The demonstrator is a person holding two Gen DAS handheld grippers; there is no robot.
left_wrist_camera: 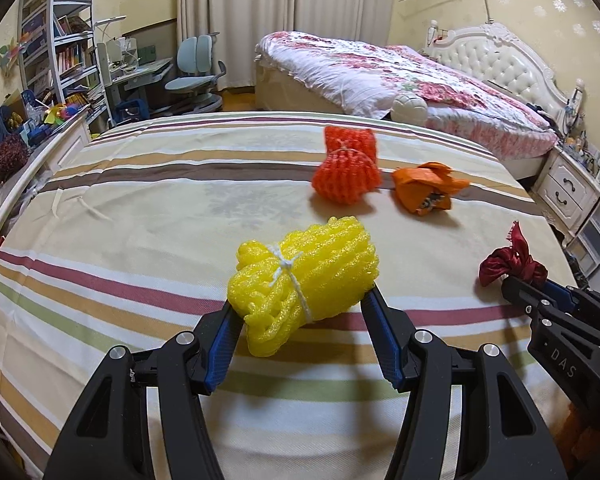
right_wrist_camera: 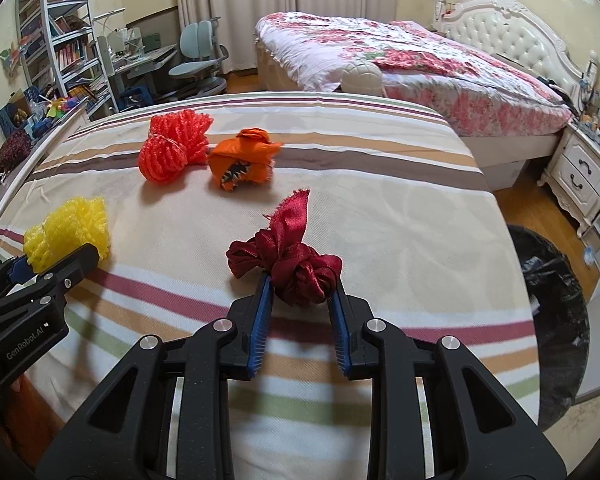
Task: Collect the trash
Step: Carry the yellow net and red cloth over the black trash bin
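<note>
Both grippers have a piece of trash in hand, so the pick-up step looks done and the carry to the bin comes next. The left gripper [left_wrist_camera: 300, 304] holds the yellow foam net [left_wrist_camera: 304, 284] between its blue pads, jaws about half apart, the bundle bulging past the fingertips. The right gripper [right_wrist_camera: 302, 286] is closed narrow on the red ribbon knot [right_wrist_camera: 296, 260], one loose tail sticking up ahead of the tips. Ahead of both, on the striped cloth [right_wrist_camera: 380, 208], lie the orange foam net [right_wrist_camera: 172, 148] and the orange wrapper [right_wrist_camera: 242, 160], touching or nearly so — not yet collected. To the right of the right gripper, off the cloth's edge and lower, stands what seems to be a black-lined bin [right_wrist_camera: 552, 312], though the fisheye rim blurs it. The next move calls for swinging each load over that opening before letting go — the light foam may cling to a pad.
</note>
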